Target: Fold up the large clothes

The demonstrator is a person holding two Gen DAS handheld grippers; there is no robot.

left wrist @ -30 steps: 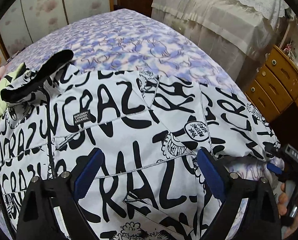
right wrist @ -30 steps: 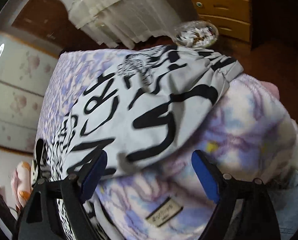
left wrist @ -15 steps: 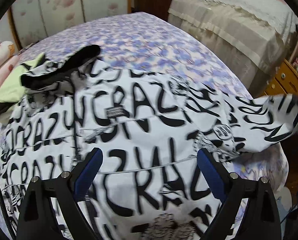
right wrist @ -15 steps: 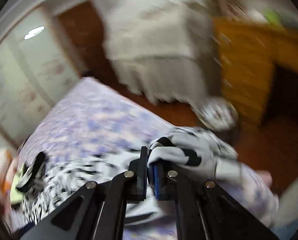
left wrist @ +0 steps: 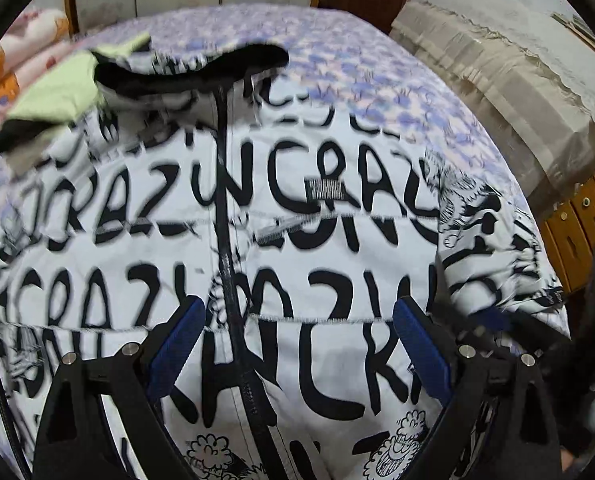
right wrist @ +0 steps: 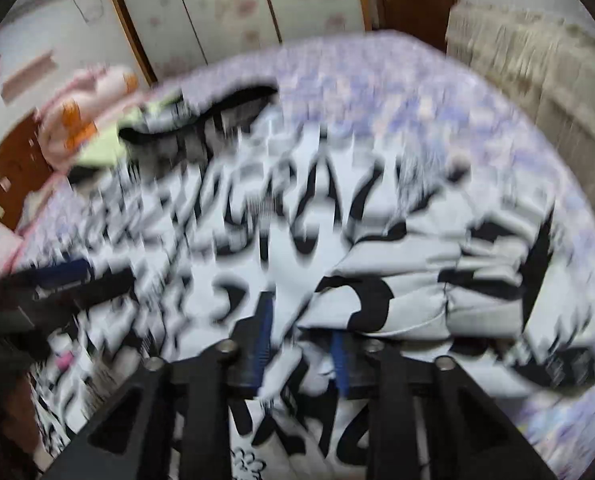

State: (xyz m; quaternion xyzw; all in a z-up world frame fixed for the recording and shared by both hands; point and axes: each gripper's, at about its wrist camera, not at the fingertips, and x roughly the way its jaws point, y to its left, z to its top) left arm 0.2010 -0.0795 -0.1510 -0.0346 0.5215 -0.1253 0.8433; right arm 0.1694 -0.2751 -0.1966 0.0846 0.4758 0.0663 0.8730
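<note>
A large white jacket (left wrist: pixel 281 240) printed with black "CRAZY" letters lies spread front-up on the bed, its black zipper running down the middle and its black collar (left wrist: pixel 193 72) at the far end. My left gripper (left wrist: pixel 297 344) is open and empty just above the jacket's lower front. My right gripper (right wrist: pixel 301 352) is shut on the jacket's sleeve (right wrist: pixel 437 280), which it holds folded over the jacket's body. The right wrist view is blurred by motion. The right gripper also shows at the right edge of the left wrist view (left wrist: pixel 497 324).
The bed has a purple flowered sheet (left wrist: pixel 357 60). A light green garment (left wrist: pixel 57 92) lies by the collar. Pink bedding (right wrist: pixel 81 120) is at the far left. A cloth-covered piece of furniture (left wrist: pixel 517 80) and a wooden drawer chest (left wrist: pixel 577 232) stand to the right.
My right gripper shut on the sleeve at the bed's right edge, lifted it and carried it left over the jacket's body. My left gripper shifted left toward the zipper, still open.
</note>
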